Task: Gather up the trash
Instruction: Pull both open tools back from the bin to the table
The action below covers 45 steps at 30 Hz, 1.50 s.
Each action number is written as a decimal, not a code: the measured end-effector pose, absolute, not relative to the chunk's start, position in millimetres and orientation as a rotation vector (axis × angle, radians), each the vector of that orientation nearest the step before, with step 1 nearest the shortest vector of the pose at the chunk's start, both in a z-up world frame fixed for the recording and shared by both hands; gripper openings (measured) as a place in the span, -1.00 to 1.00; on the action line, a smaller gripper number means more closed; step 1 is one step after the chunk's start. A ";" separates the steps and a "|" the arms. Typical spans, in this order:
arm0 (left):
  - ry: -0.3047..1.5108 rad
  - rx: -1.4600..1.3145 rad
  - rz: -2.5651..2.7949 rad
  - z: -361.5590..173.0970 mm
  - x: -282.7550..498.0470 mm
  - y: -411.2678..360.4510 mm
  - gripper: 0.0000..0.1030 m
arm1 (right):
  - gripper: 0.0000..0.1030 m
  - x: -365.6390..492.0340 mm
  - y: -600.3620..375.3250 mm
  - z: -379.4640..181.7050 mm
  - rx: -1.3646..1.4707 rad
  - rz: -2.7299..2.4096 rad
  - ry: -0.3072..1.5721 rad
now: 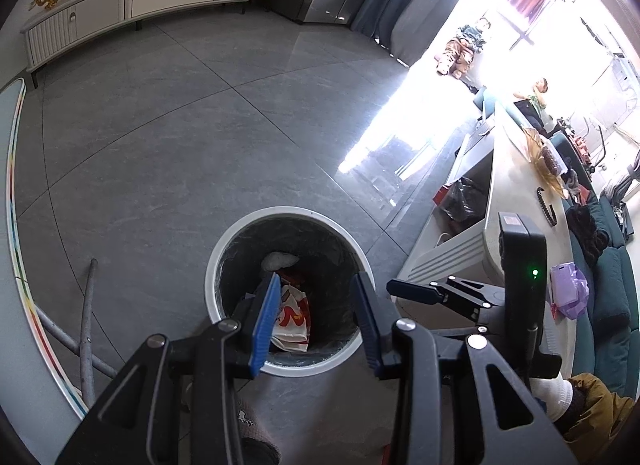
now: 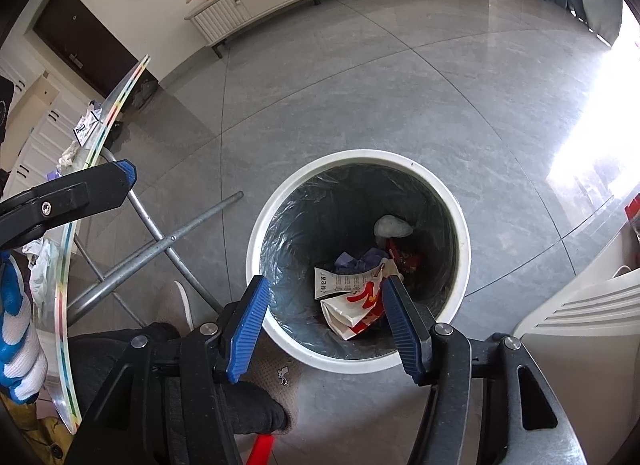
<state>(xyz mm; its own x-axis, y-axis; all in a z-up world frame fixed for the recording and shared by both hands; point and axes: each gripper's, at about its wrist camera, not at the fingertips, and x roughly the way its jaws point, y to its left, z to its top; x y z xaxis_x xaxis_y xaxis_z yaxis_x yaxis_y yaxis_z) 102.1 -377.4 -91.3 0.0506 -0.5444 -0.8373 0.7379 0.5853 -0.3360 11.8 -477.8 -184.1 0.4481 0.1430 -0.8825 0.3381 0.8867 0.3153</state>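
A white round bin (image 1: pixel 288 212) (image 2: pixel 360 155) with a dark liner stands on the grey floor below both grippers. Inside lie a red and white paper bag (image 1: pixel 294 317) (image 2: pixel 352 309), a crumpled white tissue (image 1: pixel 278 261) (image 2: pixel 392 227), a purple scrap (image 2: pixel 360 259) and a red wrapper (image 2: pixel 406 257). My left gripper (image 1: pixel 316 279) hangs over the bin, open, with nothing between its blue pads. My right gripper (image 2: pixel 325 281) is also open and empty above the bin's near rim. Both grippers sit side by side.
A glass table edge with a coloured stripe (image 1: pixel 12 185) (image 2: pixel 64 265) and its metal legs (image 2: pixel 160 245) stand to the left. A white coffee table (image 1: pixel 520 193) with a purple bag (image 1: pixel 568 293) is on the right. A slippered foot (image 2: pixel 272 377) is near the bin.
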 end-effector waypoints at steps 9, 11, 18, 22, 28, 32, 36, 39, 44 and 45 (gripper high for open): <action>1.101 0.176 -0.969 -65.5 95.8 -350.1 -0.14 | 0.17 6.3 -466.6 -159.5 0.470 -0.142 1.065; 1.088 0.173 -0.965 -59.9 93.0 -344.9 -0.11 | 0.17 4.9 -463.1 -152.8 0.464 -0.142 1.052; 1.040 0.161 -0.948 -39.4 85.5 -322.3 -0.04 | 0.20 2.1 -450.6 -131.8 0.441 -0.141 1.018; 1.015 0.154 -0.942 -29.1 80.3 -311.8 -0.04 | 0.26 -0.5 -443.0 -120.3 0.427 -0.139 0.999; 0.974 0.153 -0.940 -13.6 71.7 -300.7 -0.03 | 0.26 -8.3 -433.0 -102.6 0.406 -0.141 0.967; 0.941 0.149 -0.941 -2.7 63.7 -291.5 -0.02 | 0.26 -13.2 -427.4 -89.8 0.389 -0.146 0.947; 0.914 0.142 -0.942 7.3 60.0 -283.5 0.00 | 0.26 -16.7 -423.2 -79.1 0.375 -0.149 0.929; 0.897 0.132 -0.941 13.1 56.3 -275.6 0.01 | 0.26 -20.1 -417.6 -70.5 0.361 -0.149 0.916; 0.877 0.115 -0.936 20.5 51.2 -263.0 0.03 | 0.27 -22.0 -408.1 -58.2 0.336 -0.144 0.901; 0.874 0.112 -0.934 21.4 51.4 -261.3 0.03 | 0.27 -22.3 -406.3 -56.4 0.332 -0.143 0.898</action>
